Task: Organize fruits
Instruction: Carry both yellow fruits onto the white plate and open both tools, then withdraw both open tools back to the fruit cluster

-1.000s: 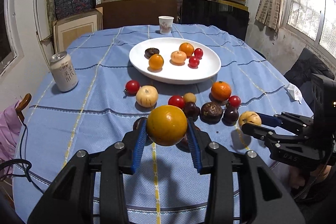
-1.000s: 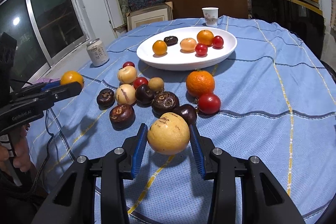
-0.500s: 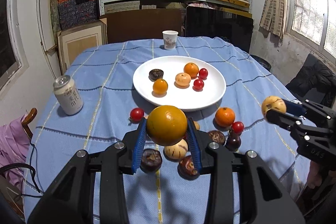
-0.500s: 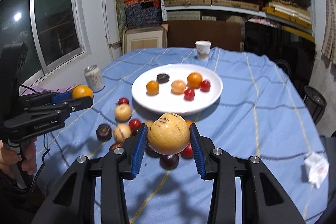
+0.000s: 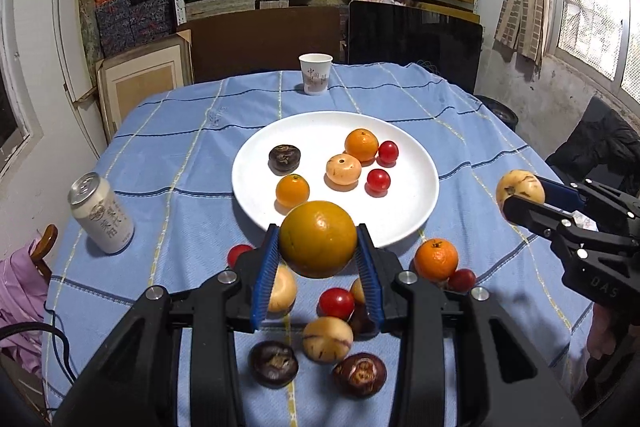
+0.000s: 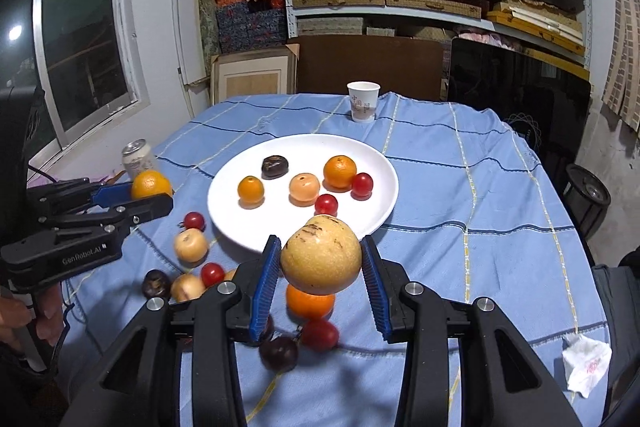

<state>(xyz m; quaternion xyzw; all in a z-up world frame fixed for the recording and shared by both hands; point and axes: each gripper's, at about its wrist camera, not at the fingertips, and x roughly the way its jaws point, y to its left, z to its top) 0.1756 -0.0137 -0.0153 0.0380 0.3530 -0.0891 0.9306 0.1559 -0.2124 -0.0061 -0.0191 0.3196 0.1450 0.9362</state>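
My left gripper [image 5: 318,259] is shut on a large orange [image 5: 318,238] and holds it above the table, just short of the near rim of the white plate [image 5: 404,205]. My right gripper [image 6: 320,269] is shut on a pale yellow speckled fruit [image 6: 321,255], also raised near the plate's [image 6: 376,211] front rim. The plate holds several small fruits: oranges, red tomatoes, a dark brown one. Loose fruits lie on the blue cloth below both grippers, among them a tangerine [image 5: 435,259] and dark brown ones [image 5: 274,363]. Each gripper shows in the other's view: right [image 5: 520,195], left [image 6: 154,195].
A drink can [image 5: 102,219] stands on the left of the table. A paper cup [image 5: 315,73] stands at the far edge. A crumpled tissue [image 6: 586,363] lies at the right near corner. Shelves of boxes and a dark screen stand behind the table.
Both grippers have risen with their fruits and moved forward toward the plate. The loose fruits now lie lower in both views.
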